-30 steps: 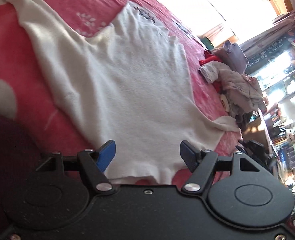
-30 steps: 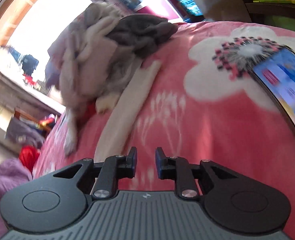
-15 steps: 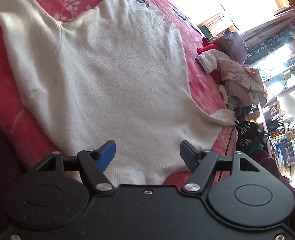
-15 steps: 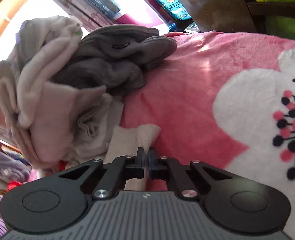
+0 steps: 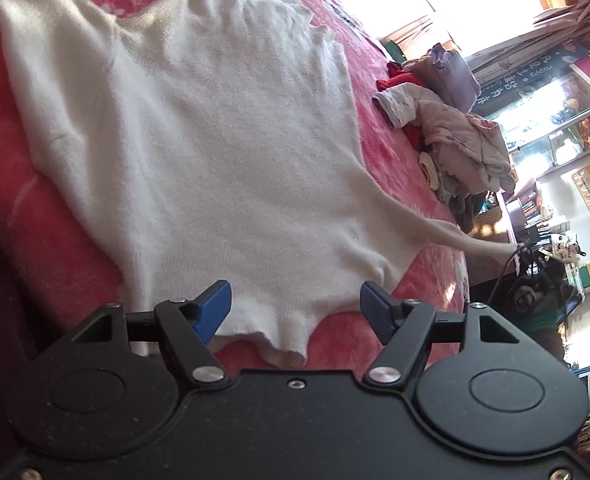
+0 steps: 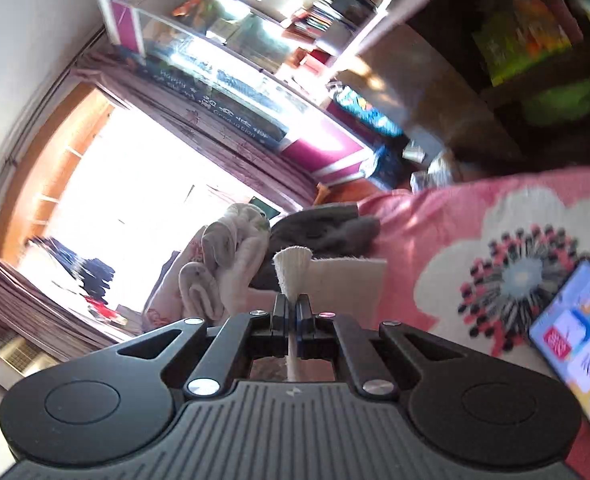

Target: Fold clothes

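Two grippers: right gripper (image 6: 293,304) clamped on sleeve cuff (image 6: 293,264); left gripper (image 5: 295,308) jaws wide, empty, over white sweater (image 5: 199,140) spread on pink blanket (image 5: 47,248), sleeve trailing toward 3 o'clock.

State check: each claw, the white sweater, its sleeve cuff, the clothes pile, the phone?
Left claw: open, empty, over the hem.
Right claw: shut on sleeve cuff.
White sweater: spread flat on the pink blanket, one sleeve pulled out taut.
Clothes pile: unfolded heap.
Phone: screen lit, lying on blanket.
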The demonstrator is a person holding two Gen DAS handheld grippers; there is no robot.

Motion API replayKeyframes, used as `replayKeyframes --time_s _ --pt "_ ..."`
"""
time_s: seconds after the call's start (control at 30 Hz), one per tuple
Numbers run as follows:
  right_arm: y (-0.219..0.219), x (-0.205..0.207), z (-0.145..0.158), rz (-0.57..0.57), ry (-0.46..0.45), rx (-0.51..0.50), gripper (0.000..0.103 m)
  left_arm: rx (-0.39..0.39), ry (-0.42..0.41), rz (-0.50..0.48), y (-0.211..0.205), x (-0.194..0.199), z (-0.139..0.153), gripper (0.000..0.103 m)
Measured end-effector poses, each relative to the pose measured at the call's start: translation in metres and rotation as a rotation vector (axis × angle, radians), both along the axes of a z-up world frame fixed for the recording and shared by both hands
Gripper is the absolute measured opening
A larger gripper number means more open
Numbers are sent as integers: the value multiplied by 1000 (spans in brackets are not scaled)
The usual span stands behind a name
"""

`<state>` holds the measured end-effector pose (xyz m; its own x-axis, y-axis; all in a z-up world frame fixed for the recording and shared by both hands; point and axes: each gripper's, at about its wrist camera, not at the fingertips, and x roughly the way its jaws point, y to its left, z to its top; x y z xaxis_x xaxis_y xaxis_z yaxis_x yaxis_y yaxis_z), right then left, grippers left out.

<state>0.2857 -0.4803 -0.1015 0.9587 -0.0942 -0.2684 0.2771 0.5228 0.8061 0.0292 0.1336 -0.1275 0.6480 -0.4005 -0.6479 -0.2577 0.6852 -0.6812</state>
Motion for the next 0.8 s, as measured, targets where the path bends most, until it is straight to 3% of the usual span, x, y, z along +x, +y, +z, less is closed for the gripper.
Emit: replayKeyframes --time_s 0.07,0.17,0.23,0.27,0.33,0.4,0.63,0.8 --pt "5 42 7 -23 52 -45 5 -4 18 23 4 1 -3 71" --pt "11 151 -5 -25 251 -133 6 -9 45 57 10 2 -8 71" --pt "1 201 -30 41 366 -37 10 -14 44 81 12 4 -8 71" --pt "-2 205 -35 57 355 -23 12 -18 33 89 12 5 -6 71" --pt "-8 204 -40 67 308 -19 14 -22 23 89 11 10 -5 71" --pt "-10 190 -43 96 282 -63 30 -27 25 73 8 14 -6 71" --pt "-25 102 -72 196 272 -61 31 -51 -6 36 0 14 0 71" --pt "-2 24 -38 350 195 -114 35 -2 -66 110 27 -14 23 74"
